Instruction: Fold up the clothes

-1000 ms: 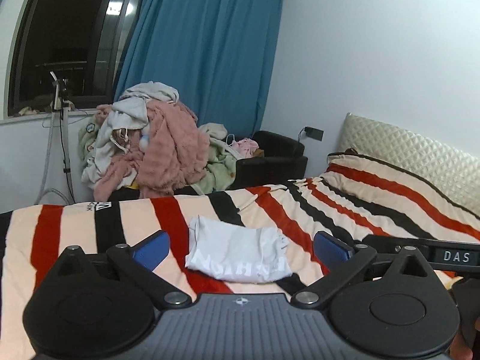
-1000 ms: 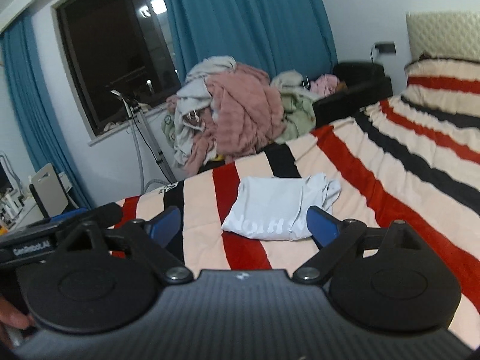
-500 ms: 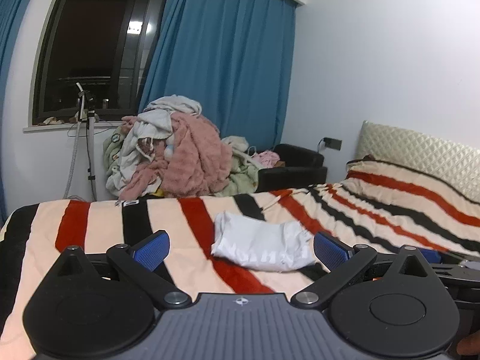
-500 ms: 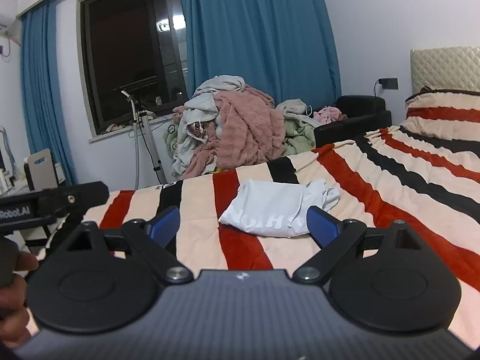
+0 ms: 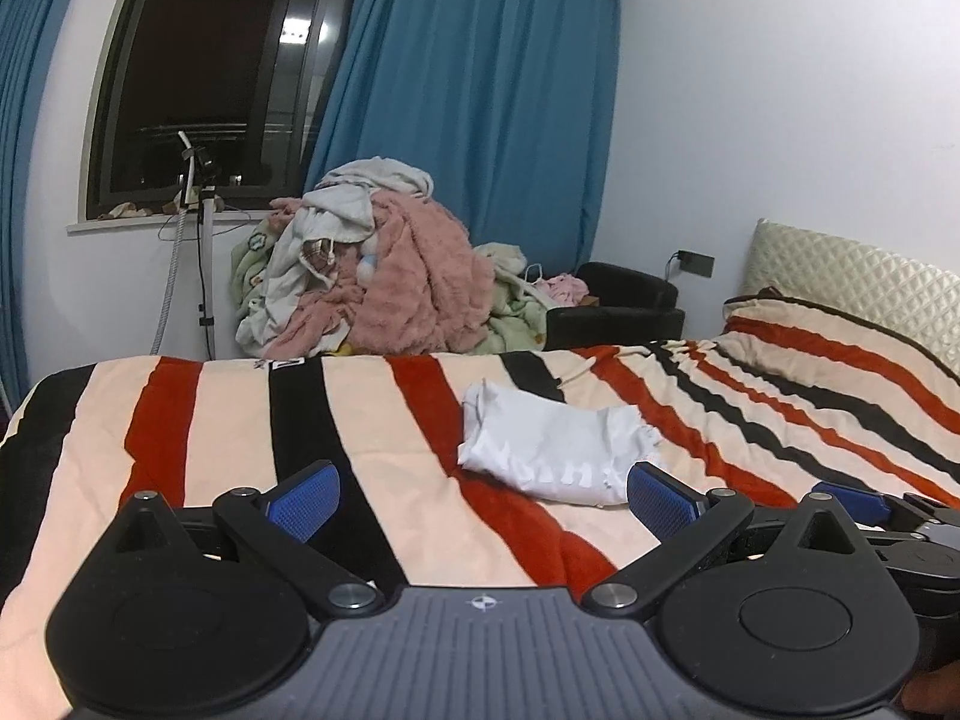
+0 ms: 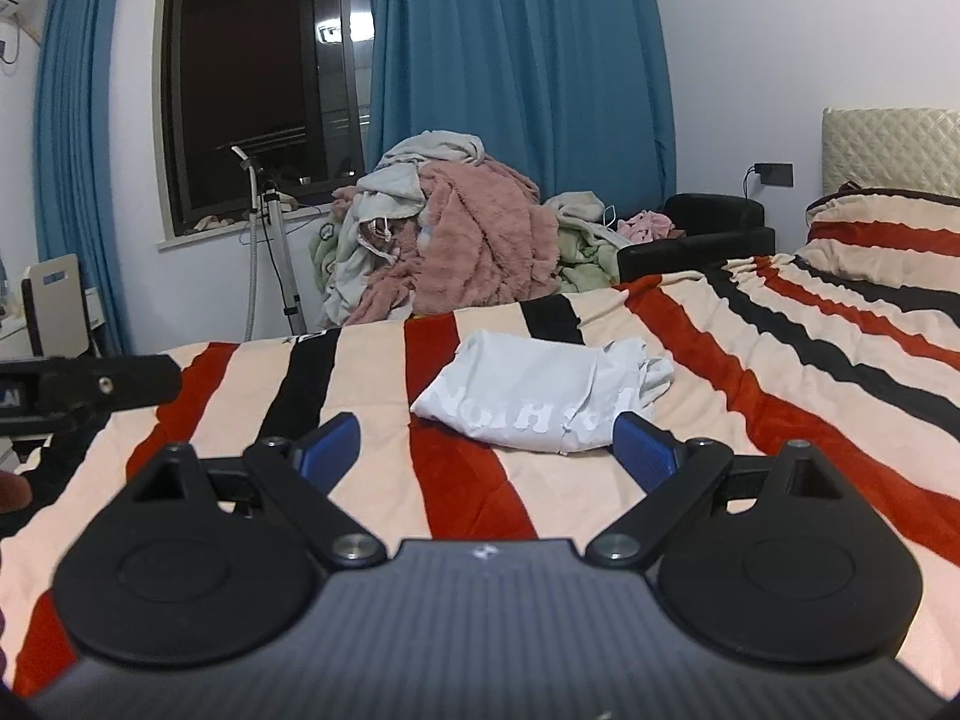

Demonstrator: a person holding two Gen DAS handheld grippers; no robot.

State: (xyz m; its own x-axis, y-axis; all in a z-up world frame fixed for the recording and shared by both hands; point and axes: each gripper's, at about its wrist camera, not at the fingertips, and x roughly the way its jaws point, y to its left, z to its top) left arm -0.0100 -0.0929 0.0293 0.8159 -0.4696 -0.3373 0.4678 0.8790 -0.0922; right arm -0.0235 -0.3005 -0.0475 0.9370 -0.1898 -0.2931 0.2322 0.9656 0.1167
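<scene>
Left gripper (image 5: 483,498) spread wide, nothing between its blue pads (image 5: 303,501), hanging low over the near part of the bed (image 5: 228,420). Right gripper (image 6: 483,447) also wide, empty, blue pads (image 6: 645,450) apart, just beside the left one; its blue tip and black body poke in at the right edge of the left view (image 5: 852,498). In the right view, the left gripper body (image 6: 90,387) shows at the left edge with white lettering cut off, only "AI" legible. A fingertip (image 6: 12,489) shows below it.

Shirt (image 5: 555,450), white, folded into a rough rectangle, lies on the striped blanket (image 6: 780,372) mid-bed, ahead of both grippers and touched by neither. Its right end is bunched and wrinkled. Faded white print along the near edge reads upside down, partly legible, letters like "H" and "N" (image 6: 522,414); cannot read the full word.

Blanket is cream with red and black stripes. A small black-and-white tag (image 5: 287,363) sits on the blanket's far edge, text too small to read. Quilted headboard (image 5: 852,276) at right.

Behind the bed: a heap of clothes (image 5: 384,282), pink fleece, grey and green pieces, piled against a black armchair (image 5: 624,306). Blue curtains (image 5: 480,120), dark window (image 5: 210,78), a stand with a hose (image 5: 198,210) by the sill. Wall socket with plug (image 6: 774,174).
</scene>
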